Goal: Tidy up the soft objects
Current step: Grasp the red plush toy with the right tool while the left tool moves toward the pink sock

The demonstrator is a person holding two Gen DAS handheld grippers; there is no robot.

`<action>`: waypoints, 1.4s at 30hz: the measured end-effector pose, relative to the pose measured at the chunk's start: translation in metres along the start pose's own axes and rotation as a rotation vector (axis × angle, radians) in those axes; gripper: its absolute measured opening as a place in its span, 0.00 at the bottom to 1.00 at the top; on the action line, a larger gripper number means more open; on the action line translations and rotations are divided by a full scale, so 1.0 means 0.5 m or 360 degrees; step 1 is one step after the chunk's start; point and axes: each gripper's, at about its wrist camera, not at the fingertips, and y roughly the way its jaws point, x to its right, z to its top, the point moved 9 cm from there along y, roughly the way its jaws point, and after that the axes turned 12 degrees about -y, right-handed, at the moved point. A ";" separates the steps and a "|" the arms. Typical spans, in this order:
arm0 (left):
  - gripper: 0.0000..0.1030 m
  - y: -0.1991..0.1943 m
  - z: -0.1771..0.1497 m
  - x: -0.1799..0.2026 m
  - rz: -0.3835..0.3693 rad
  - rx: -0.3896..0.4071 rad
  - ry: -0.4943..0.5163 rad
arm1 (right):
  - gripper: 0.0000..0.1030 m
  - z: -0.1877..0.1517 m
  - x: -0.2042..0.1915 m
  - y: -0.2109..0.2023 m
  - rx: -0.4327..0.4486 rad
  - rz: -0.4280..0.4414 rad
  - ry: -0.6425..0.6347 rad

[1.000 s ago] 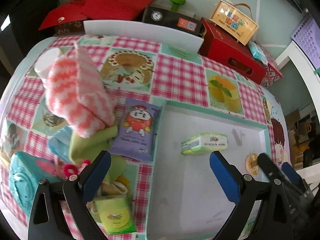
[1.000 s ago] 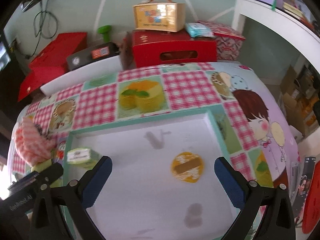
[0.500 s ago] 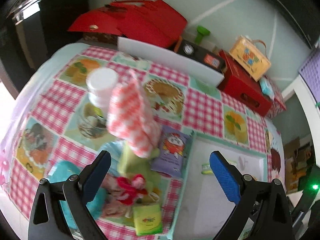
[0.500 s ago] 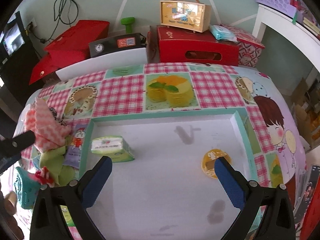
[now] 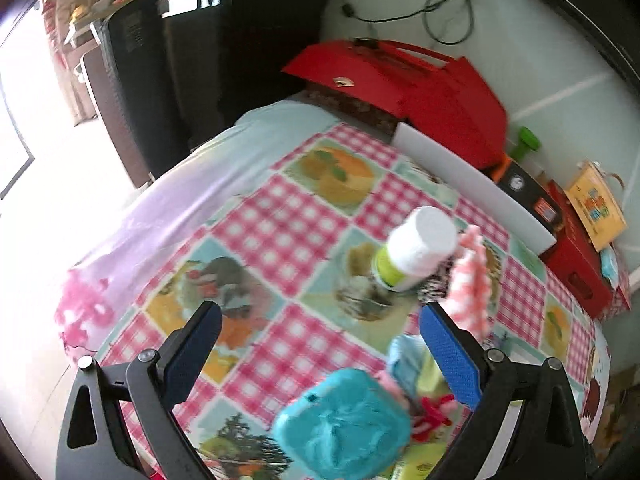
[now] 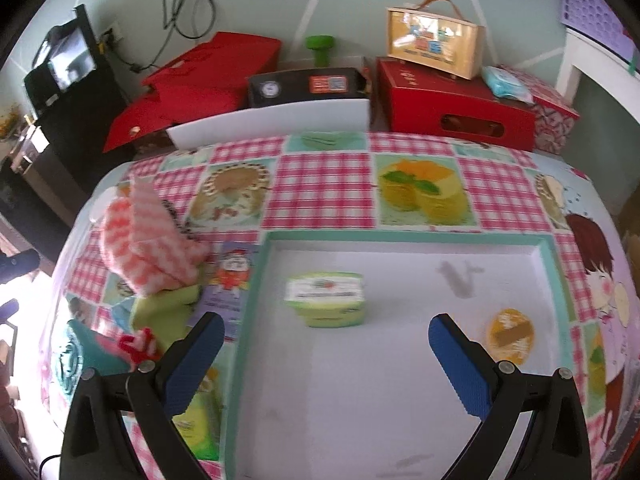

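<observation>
Both empty, jaws apart: left gripper [image 5: 320, 346] over the pile [image 6: 154, 258], right gripper [image 6: 326, 354] over the tray [image 6: 558, 280], ready for sorting.

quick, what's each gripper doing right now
Left gripper: open, holding nothing.
Right gripper: open, holding nothing.

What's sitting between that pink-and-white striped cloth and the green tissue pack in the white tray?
In the right wrist view, a purple snack packet lies between the striped cloth and the green tissue pack, just outside the tray's teal rim.
</observation>
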 end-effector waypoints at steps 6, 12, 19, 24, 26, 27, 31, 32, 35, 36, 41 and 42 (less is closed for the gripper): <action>0.96 0.024 -0.011 -0.007 -0.0034 -0.0085 0.0007 | 1.00 0.012 -0.071 0.013 0.0016 0.0142 -0.0047; 0.96 0.061 -0.049 0.019 -0.0033 -0.0209 0.0105 | 1.00 -0.002 -0.141 0.032 -0.0036 0.0247 -0.0161; 0.96 0.095 -0.075 0.028 -0.0028 -0.0300 0.0142 | 0.98 -0.027 -0.202 0.034 -0.0069 0.0334 -0.0282; 0.96 0.111 -0.087 0.026 -0.0013 -0.0344 0.0148 | 0.88 -0.039 -0.247 0.034 -0.0070 0.0372 -0.0405; 0.96 0.115 -0.087 0.025 -0.0012 -0.0352 0.0146 | 0.83 -0.045 -0.259 0.035 -0.0074 0.0383 -0.0438; 0.96 0.115 -0.086 0.025 -0.0017 -0.0351 0.0143 | 0.80 -0.047 -0.265 0.036 -0.0076 0.0389 -0.0448; 0.96 0.116 -0.086 0.024 -0.0020 -0.0353 0.0138 | 0.74 -0.050 -0.275 0.037 -0.0075 0.0422 -0.0447; 0.96 0.116 -0.087 0.025 -0.0018 -0.0356 0.0138 | 0.71 -0.051 -0.277 0.037 -0.0071 0.0433 -0.0447; 0.96 0.119 -0.087 0.025 -0.0015 -0.0360 0.0139 | 0.64 -0.048 -0.283 0.044 -0.0070 0.0446 -0.0452; 0.96 0.118 -0.087 0.025 -0.0015 -0.0360 0.0139 | 0.62 -0.046 -0.285 0.050 -0.0073 0.0453 -0.0453; 0.96 0.122 -0.090 0.026 -0.0014 -0.0369 0.0150 | 0.53 -0.048 -0.301 0.058 -0.0081 0.0480 -0.0469; 0.96 0.122 -0.090 0.027 -0.0013 -0.0369 0.0154 | 0.52 -0.048 -0.304 0.061 -0.0084 0.0486 -0.0470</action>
